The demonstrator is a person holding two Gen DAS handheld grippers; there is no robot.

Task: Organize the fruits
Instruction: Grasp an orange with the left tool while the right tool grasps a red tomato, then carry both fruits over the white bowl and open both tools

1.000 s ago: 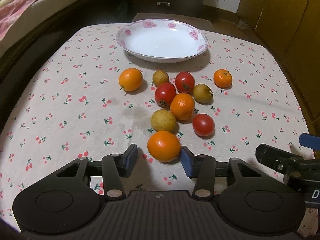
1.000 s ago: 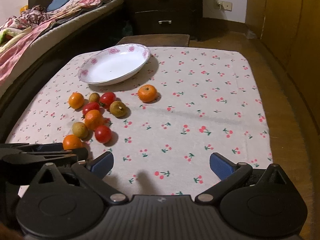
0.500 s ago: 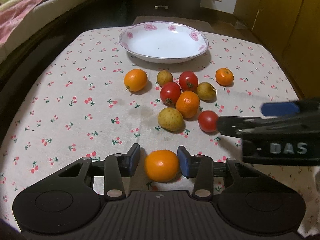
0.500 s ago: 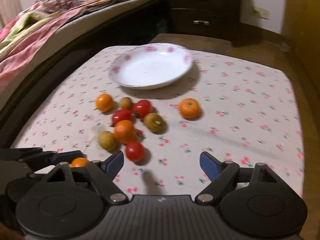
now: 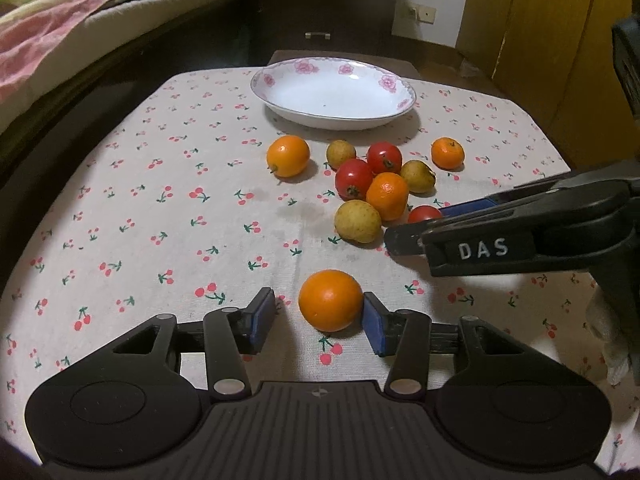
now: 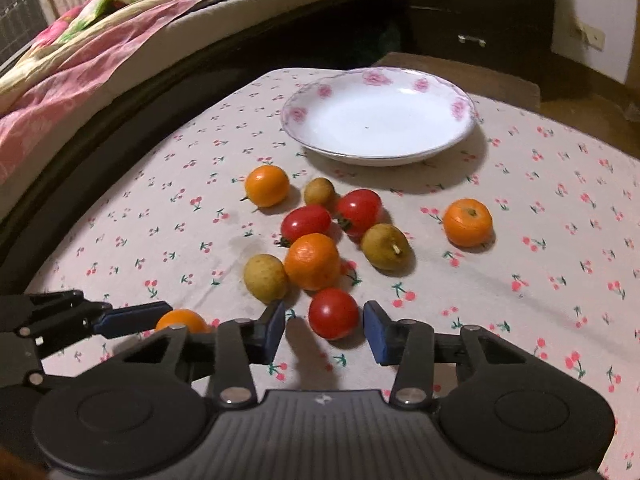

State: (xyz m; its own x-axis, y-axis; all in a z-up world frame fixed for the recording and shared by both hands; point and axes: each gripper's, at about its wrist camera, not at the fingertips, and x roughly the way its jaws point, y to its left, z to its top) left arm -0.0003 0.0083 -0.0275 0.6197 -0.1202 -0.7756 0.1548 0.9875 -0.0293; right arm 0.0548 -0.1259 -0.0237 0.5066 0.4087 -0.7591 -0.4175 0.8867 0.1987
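Observation:
My left gripper (image 5: 318, 322) is open around an orange (image 5: 331, 300) on the cloth; the right pad touches it and the left pad stands apart. My right gripper (image 6: 325, 332) is open around a red tomato (image 6: 333, 313), with gaps on both sides. It also shows from the side in the left wrist view (image 5: 404, 236). Beyond lies a cluster of oranges, tomatoes and yellow-brown fruits (image 6: 312, 261). An empty white plate with pink flowers (image 6: 378, 117) sits at the back.
One orange (image 6: 467, 222) lies alone at the right, another (image 6: 267, 185) at the cluster's left. The table has a cherry-print cloth (image 5: 160, 208). A bed (image 6: 100, 52) runs along the left, a dark dresser (image 6: 476, 8) stands behind.
My right gripper has moved left and forward and narrowed around the red tomato. My left gripper has opened a little around the orange, which sits on the cloth.

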